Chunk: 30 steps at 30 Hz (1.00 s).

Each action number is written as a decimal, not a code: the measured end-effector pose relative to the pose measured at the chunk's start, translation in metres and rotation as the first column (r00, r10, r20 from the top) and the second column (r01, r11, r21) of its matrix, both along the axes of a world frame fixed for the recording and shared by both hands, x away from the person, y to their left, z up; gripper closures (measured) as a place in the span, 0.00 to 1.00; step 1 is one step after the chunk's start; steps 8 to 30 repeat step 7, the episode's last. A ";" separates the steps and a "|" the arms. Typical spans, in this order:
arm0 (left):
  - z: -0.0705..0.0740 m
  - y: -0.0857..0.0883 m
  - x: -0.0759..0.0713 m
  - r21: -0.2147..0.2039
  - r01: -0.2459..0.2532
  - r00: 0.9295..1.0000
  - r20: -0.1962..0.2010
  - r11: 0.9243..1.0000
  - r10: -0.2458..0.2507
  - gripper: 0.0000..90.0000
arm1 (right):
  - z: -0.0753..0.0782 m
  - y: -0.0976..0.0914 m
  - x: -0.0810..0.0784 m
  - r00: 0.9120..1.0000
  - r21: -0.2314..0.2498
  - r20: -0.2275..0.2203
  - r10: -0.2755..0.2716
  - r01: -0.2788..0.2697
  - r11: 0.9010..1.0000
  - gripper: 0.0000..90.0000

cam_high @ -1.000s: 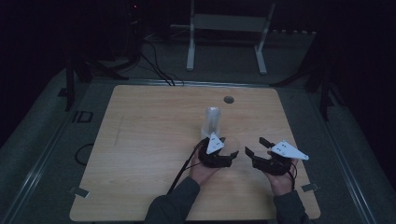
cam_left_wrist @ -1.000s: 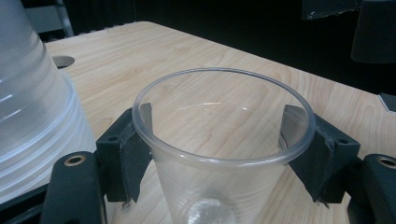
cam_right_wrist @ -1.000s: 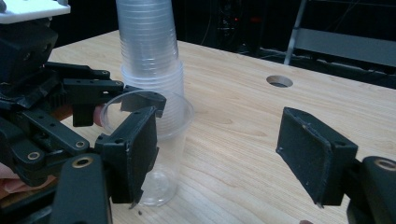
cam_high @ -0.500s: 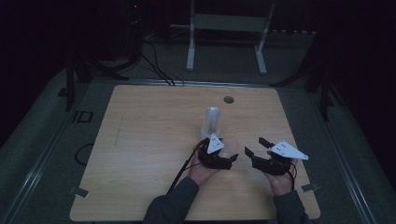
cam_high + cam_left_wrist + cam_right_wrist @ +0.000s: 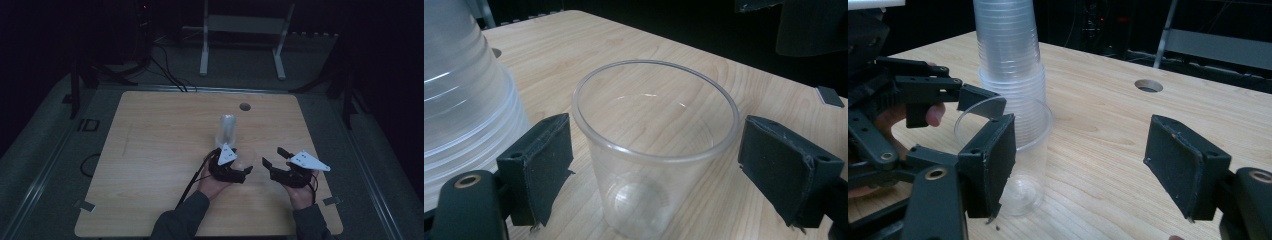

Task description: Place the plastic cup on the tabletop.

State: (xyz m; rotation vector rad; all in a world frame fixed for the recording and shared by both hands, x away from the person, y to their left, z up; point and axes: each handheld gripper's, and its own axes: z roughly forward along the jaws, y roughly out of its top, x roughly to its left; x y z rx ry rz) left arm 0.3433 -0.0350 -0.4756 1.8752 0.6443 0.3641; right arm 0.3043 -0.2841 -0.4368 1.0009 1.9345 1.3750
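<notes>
— Currently standing where? Clear cup (image 5: 651,150), mouth pointing up, long axis vertical, on table (image 5: 150,150) beside cup stack (image 5: 227,131).

— Sitting between left gripper (image 5: 654,165) jaws just opening, untouched; right gripper (image 5: 1088,165) gaping, empty.

This looks like a lab or a recording studio, not a home. A bare wooden counter (image 5: 150,150) with a round cable hole (image 5: 245,106) stands on grey carpet (image 5: 45,150) in a dark room. Behind the counter there is a white metal stand (image 5: 245,30), and black cables (image 5: 165,70) lie on the floor beside it.
</notes>
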 end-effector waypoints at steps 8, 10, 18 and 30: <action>-0.003 0.005 -0.002 0.010 -0.003 1.000 -0.008 1.000 0.003 0.16 | 0.000 0.000 0.000 1.000 0.000 0.000 -0.001 0.001 1.000 0.31; -0.003 0.005 -0.002 0.010 -0.003 1.000 -0.008 1.000 0.003 0.16 | 0.000 0.000 0.000 1.000 0.000 0.000 -0.001 0.001 1.000 0.31; -0.003 0.005 -0.002 0.010 -0.003 1.000 -0.008 1.000 0.003 0.16 | 0.000 0.000 0.000 1.000 0.000 0.000 -0.001 0.001 1.000 0.31; -0.003 0.005 -0.002 0.010 -0.003 1.000 -0.008 1.000 0.003 0.16 | 0.000 0.000 0.000 1.000 0.000 0.000 -0.001 0.001 1.000 0.31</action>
